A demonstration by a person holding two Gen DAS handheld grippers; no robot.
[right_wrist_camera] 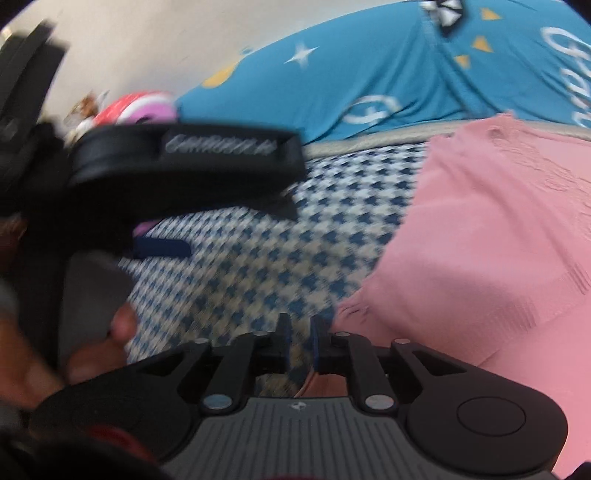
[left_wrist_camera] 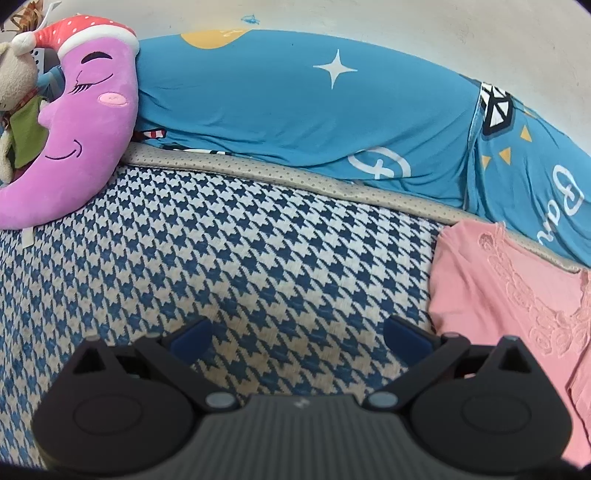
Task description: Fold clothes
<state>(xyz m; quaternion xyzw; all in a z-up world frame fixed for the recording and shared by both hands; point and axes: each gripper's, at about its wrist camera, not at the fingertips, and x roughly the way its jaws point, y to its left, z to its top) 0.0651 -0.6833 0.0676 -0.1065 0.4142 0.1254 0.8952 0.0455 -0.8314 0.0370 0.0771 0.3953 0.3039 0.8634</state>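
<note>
A pink garment [left_wrist_camera: 517, 295] with a lace neckline lies on the blue-and-white houndstooth cover [left_wrist_camera: 258, 240], at the right of the left wrist view. My left gripper [left_wrist_camera: 297, 332] hovers over bare cover just left of the garment, open wide and holding nothing. In the blurred right wrist view the pink garment [right_wrist_camera: 480, 240] fills the right side. My right gripper [right_wrist_camera: 300, 332] sits at its near left edge. A narrow gap remains between the jaws, and cover shows through it. Pink cloth lies beside and under the right finger. A hand [right_wrist_camera: 110, 332] holds the left gripper's body [right_wrist_camera: 177, 158].
A purple moon plush [left_wrist_camera: 88, 129] with a red cap and a teddy [left_wrist_camera: 14, 92] rest at the far left. Blue star-printed bedding [left_wrist_camera: 295, 110] runs along the back against a pale wall [left_wrist_camera: 406, 22]. A beige dotted edging [left_wrist_camera: 258, 166] borders the cover.
</note>
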